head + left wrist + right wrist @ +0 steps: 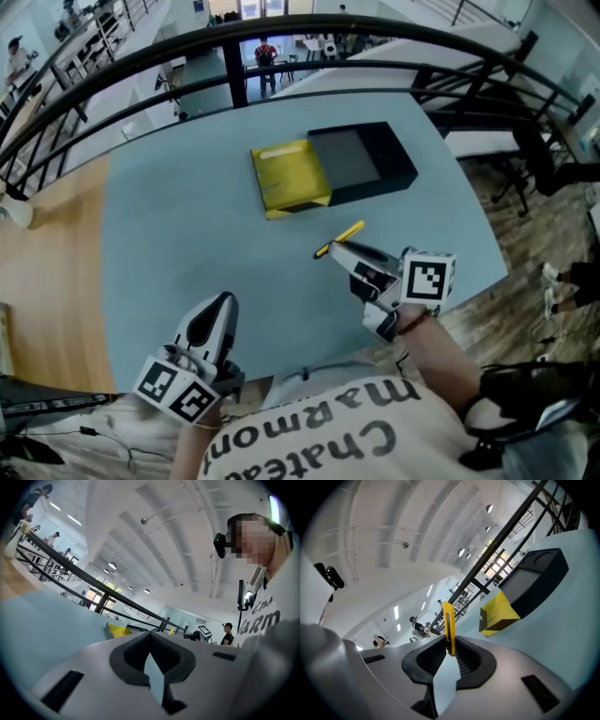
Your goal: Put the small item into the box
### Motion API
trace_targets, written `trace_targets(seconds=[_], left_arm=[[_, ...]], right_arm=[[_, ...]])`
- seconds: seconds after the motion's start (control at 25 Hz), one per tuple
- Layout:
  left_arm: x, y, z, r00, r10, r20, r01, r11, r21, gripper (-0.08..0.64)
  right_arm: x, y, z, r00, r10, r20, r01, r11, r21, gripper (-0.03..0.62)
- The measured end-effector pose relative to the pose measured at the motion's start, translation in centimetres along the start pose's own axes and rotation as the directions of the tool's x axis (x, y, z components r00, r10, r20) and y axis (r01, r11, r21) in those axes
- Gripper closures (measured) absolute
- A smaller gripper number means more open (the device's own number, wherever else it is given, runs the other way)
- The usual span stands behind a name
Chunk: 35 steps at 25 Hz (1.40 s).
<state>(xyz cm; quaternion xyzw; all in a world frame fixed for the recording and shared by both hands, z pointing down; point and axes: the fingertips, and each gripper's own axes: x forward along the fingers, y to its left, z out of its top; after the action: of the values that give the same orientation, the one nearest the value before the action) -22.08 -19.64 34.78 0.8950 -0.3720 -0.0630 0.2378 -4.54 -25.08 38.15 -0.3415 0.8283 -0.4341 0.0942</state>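
Observation:
A slim yellow utility knife (341, 238) sticks out from my right gripper (343, 251), which is shut on it above the blue table. In the right gripper view the yellow knife (448, 625) stands upright between the closed jaws. The black box (361, 162) lies open at the table's far side, with its yellow lid (290, 177) resting against its left end. The same box (534, 581) and lid (499, 612) show ahead and to the right in the right gripper view. My left gripper (212, 322) is shut and empty near the table's front edge; its jaws meet in the left gripper view (151, 641).
The blue table (187, 234) ends just before my body and at the right. A black railing (309, 42) curves behind the table's far edge. People and desks show on a lower floor beyond it. A wooden floor lies to the left.

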Motion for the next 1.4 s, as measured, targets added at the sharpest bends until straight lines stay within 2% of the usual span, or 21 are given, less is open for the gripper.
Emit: trace_targets(seconds=[0.16, 0.48, 0.6, 0.76, 1.04, 1.12, 1.2, 1.32, 1.4], left_arm=[[2.6, 1.1, 0.1, 1.000, -0.015, -0.013, 0.015, 1.000, -0.024, 0.560], [7.4, 4.2, -0.2, 0.998, -0.047, -0.034, 0.044, 0.996, -0.077, 0.559], [9.3, 6.1, -0.4, 0.997, -0.057, -0.049, 0.051, 0.993, -0.104, 0.560], [11.9, 7.0, -1.8, 0.995, -0.062, -0.073, 0.054, 0.993, -0.104, 0.558], [13.6, 7.9, -3.7, 0.988, -0.063, -0.140, 0.047, 0.992, -0.113, 0.559], [13.8, 8.1, -4.4, 0.986, -0.065, -0.155, 0.046, 0.991, -0.126, 0.558], [13.7, 8.3, -4.8, 0.985, -0.068, -0.161, 0.046, 0.990, -0.134, 0.559], [13.7, 8.6, -5.0, 0.985, -0.064, -0.163, 0.043, 0.990, -0.132, 0.559], [13.6, 8.8, -5.1, 0.985, -0.063, -0.162, 0.041, 0.990, -0.133, 0.559]], right_arm=[[2.3, -1.5, 1.3, 1.000, -0.006, -0.021, 0.006, 1.000, 0.018, 0.517], [8.0, -4.6, 3.3, 0.995, -0.036, -0.096, 0.033, 0.999, -0.031, 0.517], [10.6, -6.7, 3.8, 0.989, -0.088, -0.122, 0.082, 0.995, -0.049, 0.517], [11.6, -10.4, 4.1, 0.973, -0.173, -0.154, 0.165, 0.984, -0.064, 0.517], [13.5, -13.6, 4.1, 0.944, -0.281, -0.171, 0.273, 0.960, -0.070, 0.517], [14.2, -13.9, 3.8, 0.937, -0.297, -0.185, 0.284, 0.954, -0.098, 0.517], [14.8, -14.1, 3.5, 0.923, -0.326, -0.205, 0.296, 0.941, -0.163, 0.517], [15.3, -14.6, 3.0, 0.885, -0.395, -0.246, 0.323, 0.902, -0.285, 0.517], [15.6, -14.8, 2.5, 0.863, -0.423, -0.275, 0.329, 0.885, -0.330, 0.517]])
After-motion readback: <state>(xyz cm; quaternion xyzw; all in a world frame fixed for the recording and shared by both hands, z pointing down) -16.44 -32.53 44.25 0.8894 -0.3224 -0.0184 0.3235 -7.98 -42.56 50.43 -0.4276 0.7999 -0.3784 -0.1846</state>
